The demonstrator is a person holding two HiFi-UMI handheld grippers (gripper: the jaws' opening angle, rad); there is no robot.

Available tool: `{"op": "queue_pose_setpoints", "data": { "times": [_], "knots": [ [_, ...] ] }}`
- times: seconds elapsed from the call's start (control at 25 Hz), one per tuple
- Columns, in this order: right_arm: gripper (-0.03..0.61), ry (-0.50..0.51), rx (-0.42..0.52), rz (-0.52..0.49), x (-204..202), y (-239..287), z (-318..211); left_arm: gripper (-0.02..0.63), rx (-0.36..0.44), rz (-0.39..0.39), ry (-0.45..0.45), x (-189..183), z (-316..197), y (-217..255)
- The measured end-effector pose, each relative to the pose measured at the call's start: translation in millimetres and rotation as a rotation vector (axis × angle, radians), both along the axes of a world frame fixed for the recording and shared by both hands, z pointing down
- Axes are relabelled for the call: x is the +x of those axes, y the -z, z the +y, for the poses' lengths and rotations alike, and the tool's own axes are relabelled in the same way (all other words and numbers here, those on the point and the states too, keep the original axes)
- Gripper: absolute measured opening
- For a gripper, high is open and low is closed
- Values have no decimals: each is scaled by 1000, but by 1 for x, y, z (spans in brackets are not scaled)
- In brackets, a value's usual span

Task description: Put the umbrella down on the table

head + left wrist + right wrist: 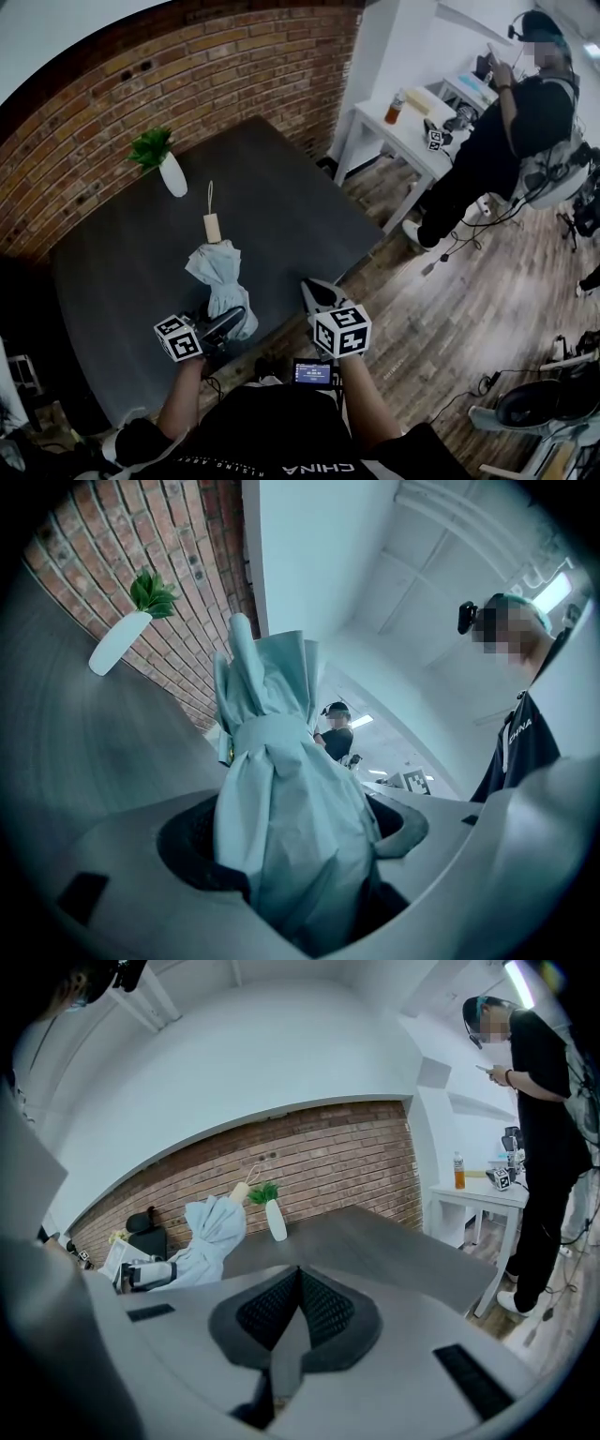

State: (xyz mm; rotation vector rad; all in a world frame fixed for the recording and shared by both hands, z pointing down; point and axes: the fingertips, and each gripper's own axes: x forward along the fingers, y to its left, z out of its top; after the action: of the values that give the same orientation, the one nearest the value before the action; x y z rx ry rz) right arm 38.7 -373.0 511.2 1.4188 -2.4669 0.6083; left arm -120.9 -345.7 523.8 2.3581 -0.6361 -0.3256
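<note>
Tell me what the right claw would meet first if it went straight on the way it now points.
Most likely the dark table top: the right claw, shut and empty, points slightly down across it. The white vase and the umbrella are left of that line, though depth is unclear.

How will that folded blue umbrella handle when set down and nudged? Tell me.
Its bunched, creased fabric suggests the umbrella will feel soft and squash when gripped, probably around a stiff shaft. The rounded bundle and wooden handle might roll slightly on the flat table. The left gripper holds it alone, so it is likely light.
</note>
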Motion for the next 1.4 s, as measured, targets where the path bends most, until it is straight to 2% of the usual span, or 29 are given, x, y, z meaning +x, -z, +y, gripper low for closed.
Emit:
{"op": "queue_pose_setpoints", "data": {
  "times": [0.48, 0.84, 1.0, 1.2, 1.4],
  "knots": [
    [9, -19, -19, -7, -8, -19, -15, 359, -17, 3, -38, 0, -16, -18],
    [9, -28, -21, -35, 1, -22, -18, 359, -24, 1, -30, 6, -17, -20],
    [9, -21, -23, -35, 1, -24, -20, 359, -35, 28, -23, 7, -20, -19],
    [9, -23, -43, -36, 3, -30, -19, 359, -41, 12, -30, 7, -20, -24],
    [9, -23, -41, -36, 8, -30, -20, 359, -57, 41, -12, 9, -22, -21]
  ]
}}
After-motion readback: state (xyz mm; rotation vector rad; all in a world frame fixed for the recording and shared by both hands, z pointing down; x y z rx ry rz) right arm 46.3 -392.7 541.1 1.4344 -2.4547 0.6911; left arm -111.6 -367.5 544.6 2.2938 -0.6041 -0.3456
